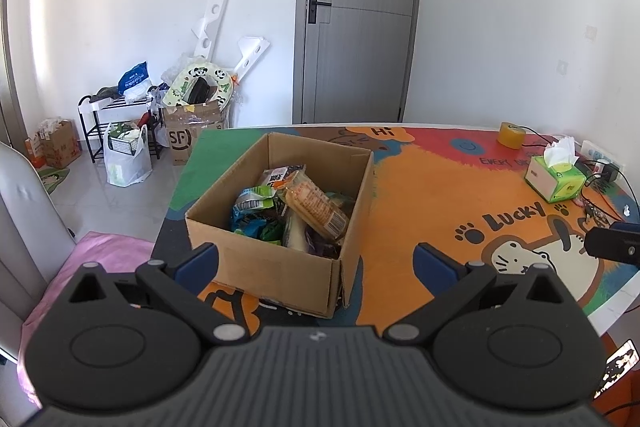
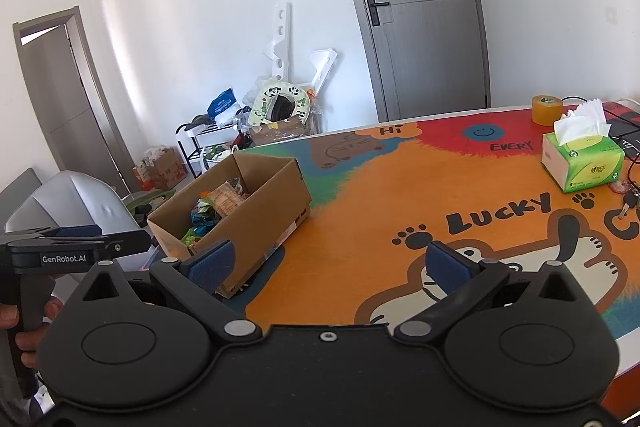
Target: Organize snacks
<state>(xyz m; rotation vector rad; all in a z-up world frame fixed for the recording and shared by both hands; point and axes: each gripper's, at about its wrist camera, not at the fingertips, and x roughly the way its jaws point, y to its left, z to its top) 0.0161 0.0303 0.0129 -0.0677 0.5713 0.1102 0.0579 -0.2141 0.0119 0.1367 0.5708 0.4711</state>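
Observation:
An open cardboard box (image 1: 256,259) stands on the colourful table mat near the table's left end; it also shows in the right wrist view (image 2: 260,219). Inside lie several snack packets, among them an orange-wrapped pack (image 1: 316,207) and green and blue bags (image 1: 252,207). My left gripper (image 1: 316,259) is open and empty, just in front of the box's near wall. My right gripper (image 2: 328,263) is open and empty, above the orange mat to the right of the box. The left gripper's body (image 2: 72,247) shows at the right wrist view's left edge.
A green tissue box (image 1: 556,179) and a yellow tape roll (image 1: 511,135) sit at the table's far right, with cables and keys (image 1: 596,211) beside them. A grey chair (image 2: 72,203) stands left of the table. Bags, a rack and boxes clutter the floor by the wall (image 1: 132,147).

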